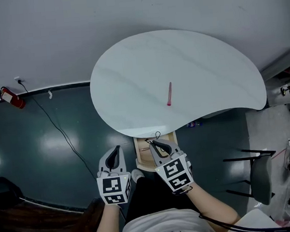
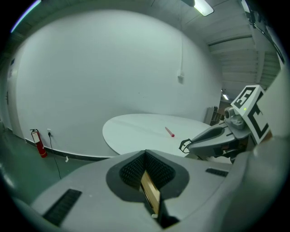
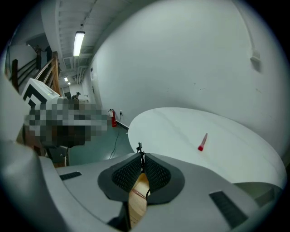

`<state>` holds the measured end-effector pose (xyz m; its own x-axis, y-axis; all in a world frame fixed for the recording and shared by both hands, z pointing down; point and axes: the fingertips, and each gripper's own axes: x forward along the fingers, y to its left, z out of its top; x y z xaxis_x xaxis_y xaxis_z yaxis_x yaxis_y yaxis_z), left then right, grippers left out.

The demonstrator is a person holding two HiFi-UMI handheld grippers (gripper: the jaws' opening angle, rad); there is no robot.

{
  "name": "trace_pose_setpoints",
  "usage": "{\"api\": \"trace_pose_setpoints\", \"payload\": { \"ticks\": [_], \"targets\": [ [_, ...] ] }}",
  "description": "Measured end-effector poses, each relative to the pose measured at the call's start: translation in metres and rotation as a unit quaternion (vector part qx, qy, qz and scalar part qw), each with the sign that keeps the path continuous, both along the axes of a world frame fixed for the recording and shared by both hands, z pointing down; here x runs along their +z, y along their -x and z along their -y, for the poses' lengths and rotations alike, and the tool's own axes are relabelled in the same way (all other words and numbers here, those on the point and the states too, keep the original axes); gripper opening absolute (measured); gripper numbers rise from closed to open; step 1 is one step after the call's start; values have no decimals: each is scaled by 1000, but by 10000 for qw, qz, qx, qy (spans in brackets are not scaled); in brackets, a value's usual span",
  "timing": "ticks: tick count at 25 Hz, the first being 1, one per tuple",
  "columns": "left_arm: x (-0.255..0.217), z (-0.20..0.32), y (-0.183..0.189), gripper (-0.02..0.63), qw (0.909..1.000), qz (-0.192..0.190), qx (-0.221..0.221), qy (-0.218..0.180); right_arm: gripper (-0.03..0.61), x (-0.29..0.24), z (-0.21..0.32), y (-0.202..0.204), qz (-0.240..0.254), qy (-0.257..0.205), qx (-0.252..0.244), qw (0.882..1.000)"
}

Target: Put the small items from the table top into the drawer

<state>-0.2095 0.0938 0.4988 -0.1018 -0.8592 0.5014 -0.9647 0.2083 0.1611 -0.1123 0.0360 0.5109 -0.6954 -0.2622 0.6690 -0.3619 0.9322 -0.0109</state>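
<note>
A red pen (image 1: 169,94) (image 2: 169,132) (image 3: 202,142) lies alone on the white rounded table (image 1: 190,53). Below the table's near edge an open wooden drawer (image 1: 145,161) shows. My right gripper (image 1: 153,143) (image 3: 142,156) hovers over that drawer, shut on a small black wire clip (image 1: 157,136) (image 2: 185,146) (image 3: 140,147) that sticks out past its tips. Left of the drawer, above the floor, my left gripper (image 1: 116,151) (image 2: 145,155) has its jaws pressed together with nothing in them. Wood of the drawer shows beneath both gripper views' jaws.
A red fire extinguisher (image 1: 12,98) stands by the wall at the left, and a black cable (image 1: 60,130) runs from it across the dark green floor. A black chair (image 1: 256,175) is at the right. My own body fills the bottom of the head view.
</note>
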Motion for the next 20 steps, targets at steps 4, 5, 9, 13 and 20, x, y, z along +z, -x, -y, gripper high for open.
{"api": "trace_pose_setpoints", "payload": {
  "ticks": [4,5,9,13,20],
  "targets": [
    [13,0,-12,20,9999,-49,108,53,41,17,-17,-8,-141,97,-130,9998],
    [17,-1,-14,20,9999,-57,134,70,41,21,-20,-9,-178,122,-151,9997],
    [30,-1,-23,20,9996,-125,192,158,41,42,-30,-18,-422,321,-309,9981],
    [44,1,-30,20,9994,-175,205,236,41,62,-29,-26,-617,492,-499,9956],
    [74,7,-31,20,9988,-196,266,365,41,87,-13,-31,-919,431,-1041,9894]
  ]
}}
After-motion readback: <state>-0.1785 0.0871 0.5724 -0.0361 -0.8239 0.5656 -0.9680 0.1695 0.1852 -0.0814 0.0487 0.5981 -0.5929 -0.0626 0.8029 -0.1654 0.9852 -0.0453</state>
